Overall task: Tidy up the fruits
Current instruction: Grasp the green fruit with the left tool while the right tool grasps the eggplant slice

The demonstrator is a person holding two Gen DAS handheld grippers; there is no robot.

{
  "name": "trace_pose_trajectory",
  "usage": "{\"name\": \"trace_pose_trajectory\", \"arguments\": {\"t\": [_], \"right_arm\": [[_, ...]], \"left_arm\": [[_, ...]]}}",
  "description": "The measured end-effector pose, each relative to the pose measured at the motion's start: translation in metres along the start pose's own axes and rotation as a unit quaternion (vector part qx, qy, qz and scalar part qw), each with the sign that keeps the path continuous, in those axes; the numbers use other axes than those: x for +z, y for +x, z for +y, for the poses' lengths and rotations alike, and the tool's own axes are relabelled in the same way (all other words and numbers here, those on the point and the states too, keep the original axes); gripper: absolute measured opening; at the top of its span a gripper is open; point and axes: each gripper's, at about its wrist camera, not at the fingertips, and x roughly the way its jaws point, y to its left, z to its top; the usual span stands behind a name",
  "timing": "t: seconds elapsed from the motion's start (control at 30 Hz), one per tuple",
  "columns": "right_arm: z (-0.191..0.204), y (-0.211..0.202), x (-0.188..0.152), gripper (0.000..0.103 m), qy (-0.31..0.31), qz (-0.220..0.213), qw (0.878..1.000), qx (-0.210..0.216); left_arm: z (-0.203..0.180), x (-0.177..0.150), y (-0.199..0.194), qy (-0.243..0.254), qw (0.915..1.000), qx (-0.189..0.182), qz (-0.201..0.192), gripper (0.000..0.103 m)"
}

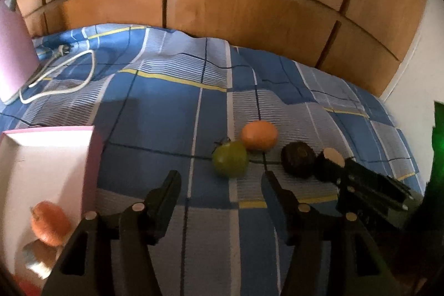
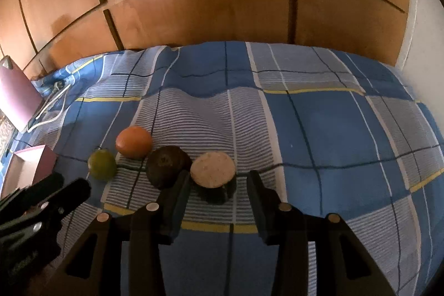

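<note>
Several fruits lie in a row on the blue checked bedspread (image 1: 155, 113): a green fruit (image 1: 230, 159) (image 2: 101, 164), an orange (image 1: 259, 135) (image 2: 134, 142), a dark round fruit (image 1: 298, 159) (image 2: 166, 166) and a pale cut half (image 2: 213, 169) (image 1: 333, 156). My left gripper (image 1: 220, 179) is open and empty, just short of the green fruit. My right gripper (image 2: 219, 182) is open, its fingers on either side of the pale cut half. A pink-edged white box (image 1: 41, 157) (image 2: 26, 165) at the left holds another orange fruit (image 1: 50, 222).
Wooden wardrobe doors (image 1: 222, 4) stand behind the bed. A pink device (image 1: 14, 54) with a white cable (image 1: 69, 79) lies at the far left. A white wall (image 2: 427, 32) borders the right. In the right wrist view my left gripper (image 2: 50, 196) shows at lower left.
</note>
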Motion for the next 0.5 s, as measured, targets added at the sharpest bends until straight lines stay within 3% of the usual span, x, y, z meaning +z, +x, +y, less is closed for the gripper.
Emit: {"name": "trace_pose_trajectory", "arguments": {"t": [0.33,0.43,0.5], "right_arm": [[-0.004,0.004,0.000,0.038,0.004,-0.005,1.000,0.022],[-0.006,0.005,0.000,0.038,0.007,-0.005,1.000,0.029],[-0.005,0.005,0.000,0.038,0.005,-0.006,1.000,0.029]], "left_arm": [[0.001,0.011,0.028,-0.005,0.9999,-0.005,0.010,0.061],[0.001,0.010,0.035,-0.003,0.9998,-0.009,0.016,0.039],[-0.001,0.009,0.035,0.002,0.9999,-0.007,0.013,0.034]]}}
